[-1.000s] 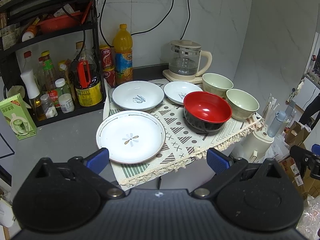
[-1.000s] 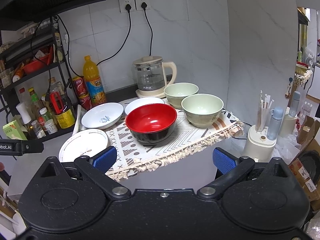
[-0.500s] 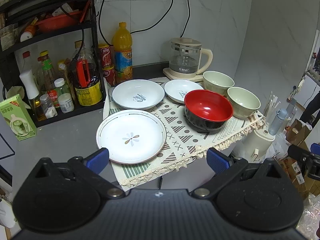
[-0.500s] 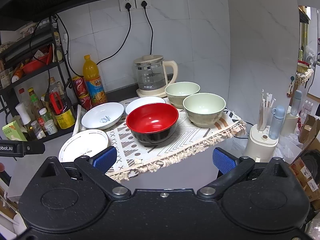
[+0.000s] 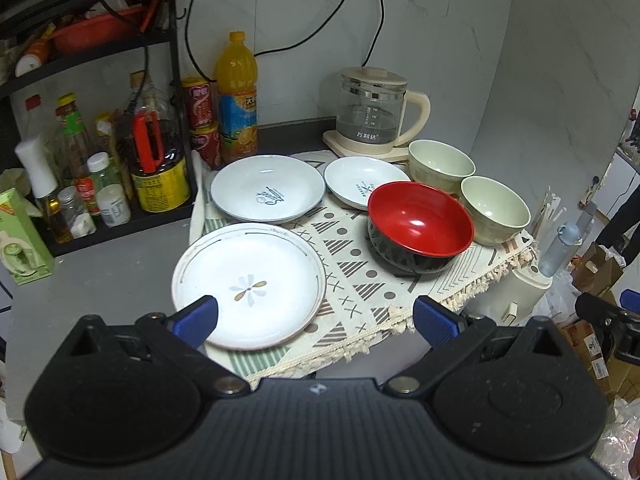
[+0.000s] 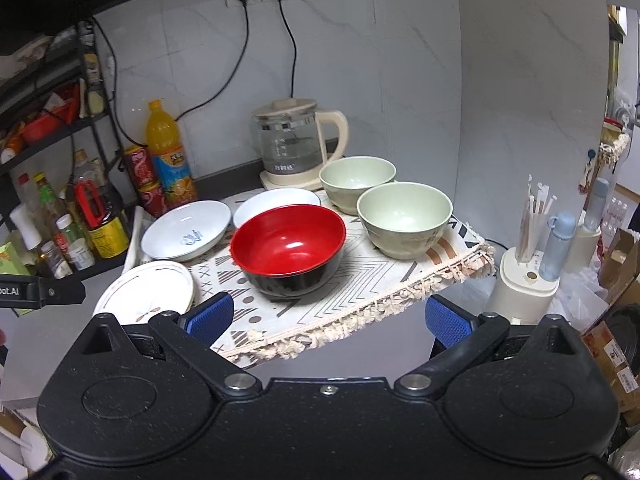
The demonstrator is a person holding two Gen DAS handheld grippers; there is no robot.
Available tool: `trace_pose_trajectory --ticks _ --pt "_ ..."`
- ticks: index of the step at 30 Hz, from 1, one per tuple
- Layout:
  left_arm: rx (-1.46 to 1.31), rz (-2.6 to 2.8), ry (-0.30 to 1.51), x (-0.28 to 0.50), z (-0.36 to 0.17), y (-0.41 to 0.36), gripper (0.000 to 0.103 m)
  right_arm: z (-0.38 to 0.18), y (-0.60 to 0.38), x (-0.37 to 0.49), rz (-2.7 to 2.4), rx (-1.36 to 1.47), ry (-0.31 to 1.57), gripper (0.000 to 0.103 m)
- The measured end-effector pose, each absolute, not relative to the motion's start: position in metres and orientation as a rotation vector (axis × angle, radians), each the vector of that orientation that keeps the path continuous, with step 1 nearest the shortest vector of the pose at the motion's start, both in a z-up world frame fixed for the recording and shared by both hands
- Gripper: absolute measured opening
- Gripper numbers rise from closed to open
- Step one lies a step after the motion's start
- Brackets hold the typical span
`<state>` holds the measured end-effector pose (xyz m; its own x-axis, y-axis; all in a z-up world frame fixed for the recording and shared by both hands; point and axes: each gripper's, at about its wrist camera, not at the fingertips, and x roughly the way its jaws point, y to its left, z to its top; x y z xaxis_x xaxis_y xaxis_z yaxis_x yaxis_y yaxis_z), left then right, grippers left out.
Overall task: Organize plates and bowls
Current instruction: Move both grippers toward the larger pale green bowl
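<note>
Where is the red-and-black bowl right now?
The red-and-black bowl sits on the patterned cloth, centre-right in both views, just in front of the two pale green bowls.

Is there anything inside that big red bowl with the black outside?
The red-lined black bowl holds nothing: only glossy red lining and a light glare show. It sits on the patterned fringed cloth; the patch beneath it is hidden.

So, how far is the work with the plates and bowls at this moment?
Nothing looks done yet. The flower plate, two white dishes, the red bowl and two green bowls all lie apart on the cloth, none stacked. In hand: nothing; the left gripper and right gripper are open and empty. All sorting is left.
</note>
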<state>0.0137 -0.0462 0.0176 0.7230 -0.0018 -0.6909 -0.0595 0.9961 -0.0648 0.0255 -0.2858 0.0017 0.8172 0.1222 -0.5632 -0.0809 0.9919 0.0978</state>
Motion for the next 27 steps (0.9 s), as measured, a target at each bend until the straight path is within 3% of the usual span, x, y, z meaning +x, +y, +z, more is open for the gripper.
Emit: trace_pose_trajectory --ticks 27 --pt "-0.134 -0.018 0.826 0.141 0.004 -0.091 0.100 -0.008 -0.309 0.135 0.103 0.025 0.645 0.103"
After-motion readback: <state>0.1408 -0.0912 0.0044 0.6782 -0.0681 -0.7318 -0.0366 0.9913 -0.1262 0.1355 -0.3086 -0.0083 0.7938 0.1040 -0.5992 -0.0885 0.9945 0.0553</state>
